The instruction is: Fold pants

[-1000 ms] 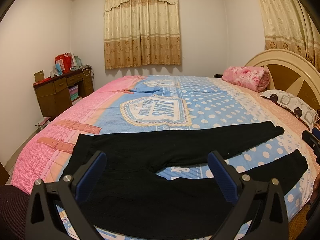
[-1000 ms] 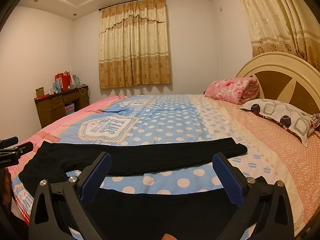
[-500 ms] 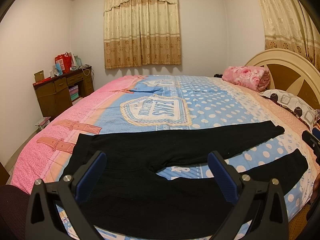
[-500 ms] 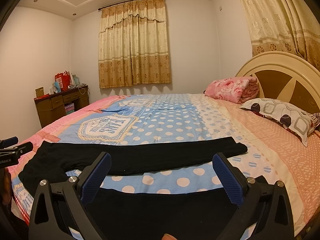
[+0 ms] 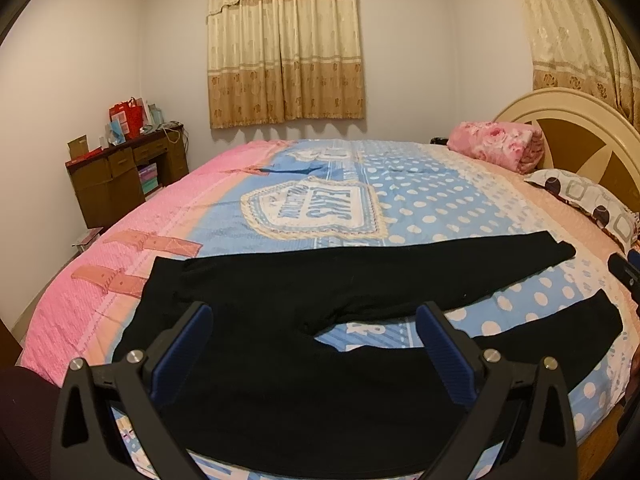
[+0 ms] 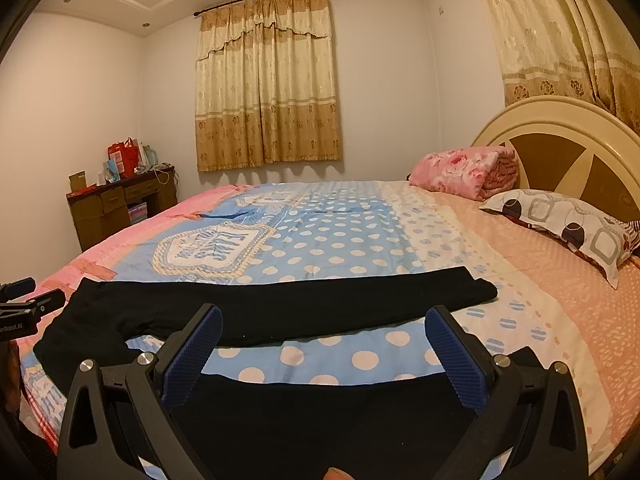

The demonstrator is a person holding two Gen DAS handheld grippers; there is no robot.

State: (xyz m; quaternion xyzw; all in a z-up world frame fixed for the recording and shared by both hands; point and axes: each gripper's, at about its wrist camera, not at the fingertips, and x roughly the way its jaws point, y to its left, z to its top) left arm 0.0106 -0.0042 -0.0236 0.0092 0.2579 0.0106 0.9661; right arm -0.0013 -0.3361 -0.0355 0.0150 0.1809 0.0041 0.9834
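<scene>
Black pants (image 5: 280,320) lie flat on the bed, waistband to the left and both legs spread out to the right. My left gripper (image 5: 314,344) hovers open above the hip part, nothing between its blue pads. In the right wrist view the far leg (image 6: 320,304) stretches across and the near leg (image 6: 320,420) lies under my right gripper (image 6: 324,344), which is open and empty. The tip of the right gripper (image 5: 624,272) shows at the right edge of the left wrist view. At the left edge of the right wrist view I see part of the left gripper (image 6: 20,304).
The bed (image 5: 320,184) has a pink, blue and polka-dot cover. A folded pink blanket (image 5: 496,148) and a patterned pillow (image 6: 568,228) lie by the rounded headboard (image 6: 568,148). A brown desk (image 5: 120,176) with bags stands against the left wall. Curtains (image 5: 284,44) hang behind.
</scene>
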